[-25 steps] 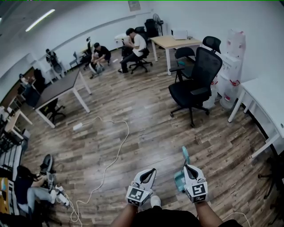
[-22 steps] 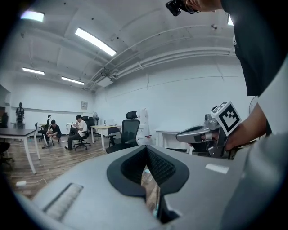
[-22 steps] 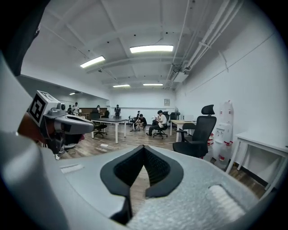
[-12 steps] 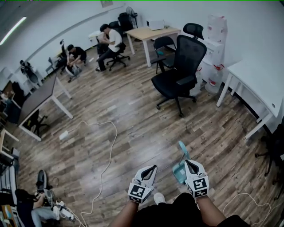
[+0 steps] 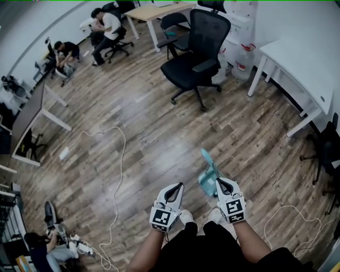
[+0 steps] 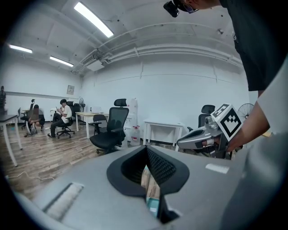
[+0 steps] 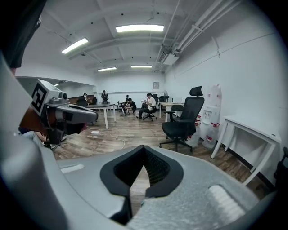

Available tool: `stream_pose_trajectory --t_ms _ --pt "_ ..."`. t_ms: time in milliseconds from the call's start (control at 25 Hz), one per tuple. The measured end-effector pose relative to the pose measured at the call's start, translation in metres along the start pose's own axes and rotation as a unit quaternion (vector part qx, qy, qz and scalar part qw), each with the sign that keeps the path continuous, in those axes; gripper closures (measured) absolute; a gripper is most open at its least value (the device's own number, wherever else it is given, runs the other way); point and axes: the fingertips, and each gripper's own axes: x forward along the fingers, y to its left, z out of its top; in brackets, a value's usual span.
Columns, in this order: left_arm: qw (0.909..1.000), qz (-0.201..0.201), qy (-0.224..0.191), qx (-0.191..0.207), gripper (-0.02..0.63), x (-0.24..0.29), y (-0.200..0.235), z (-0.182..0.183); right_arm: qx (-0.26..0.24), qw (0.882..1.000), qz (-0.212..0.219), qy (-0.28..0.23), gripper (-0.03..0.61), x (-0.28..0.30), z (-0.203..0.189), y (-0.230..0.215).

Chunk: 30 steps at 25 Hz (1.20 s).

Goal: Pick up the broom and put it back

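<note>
left gripper point(image 5: 177, 189): jaws pressed together, nothing pinched | right gripper point(image 5: 220, 184): jaws pressed together, nothing pinched | teal broom point(image 5: 206, 178): on wood floor point(image 5: 175, 122), just left of the right gripper's tip, unheld | room: bare floor ahead; white cable point(image 5: 123, 154) loops at left; black office chair point(image 5: 194, 53) beyond; white table point(image 5: 297, 58) edge at right

This is an open-plan office. A black mesh swivel chair point(image 5: 194, 50) on castors stands on a wood-plank floor point(image 5: 159, 133). Just behind it are water-cooler bottles point(image 5: 243, 57), and to its right is a white surface point(image 5: 303, 64). Beyond it to the left are a wooden desk point(image 5: 151, 10) and seated people point(image 5: 109, 26). Tube lights point(image 7: 139, 28) line the ceiling above it.
</note>
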Motion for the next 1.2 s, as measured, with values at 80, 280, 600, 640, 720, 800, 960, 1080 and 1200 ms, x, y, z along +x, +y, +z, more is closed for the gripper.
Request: stream_pose_trajectory --t_ms 80,280,600,640,720,800,960,1080,1200 --pt "0.9999 0.0 0.01 -0.006 0.595 0.007 -0.002 -0.008 0.002 1.0 0.003 0.009 0.577 0.004 -0.011 -0.005" --pt "0.9993 0.003 0.033 -0.015 0.595 0.025 -0.001 -0.031 0.0 0.999 0.016 0.042 0.545 0.024 -0.041 -0.013" --pt "0.998 0.003 0.054 -0.034 0.595 0.033 -0.001 -0.061 0.001 0.996 0.004 0.088 0.456 0.06 -0.09 -0.025" --pt "0.9978 0.002 0.057 -0.033 0.595 0.034 0.0 -0.064 -0.003 0.996 0.001 0.091 0.453 0.066 -0.095 -0.026" --pt "0.9974 -0.001 0.065 -0.03 0.595 0.035 0.001 -0.069 -0.012 0.995 -0.005 0.101 0.453 0.076 -0.104 -0.03" --pt "0.997 -0.003 0.073 -0.026 0.595 0.035 0.002 -0.074 -0.023 0.994 -0.011 0.109 0.449 0.084 -0.112 -0.036" --pt "0.996 -0.003 0.087 -0.02 0.595 0.034 0.008 -0.088 -0.027 0.993 -0.016 0.117 0.442 0.1 -0.122 -0.044" --pt "0.9954 -0.004 0.094 -0.022 0.595 0.035 0.008 -0.097 -0.027 0.992 -0.015 0.123 0.441 0.11 -0.129 -0.045" --pt "0.9945 -0.005 0.1 -0.031 0.595 0.036 0.003 -0.105 -0.031 0.991 -0.019 0.129 0.442 0.119 -0.135 -0.048"
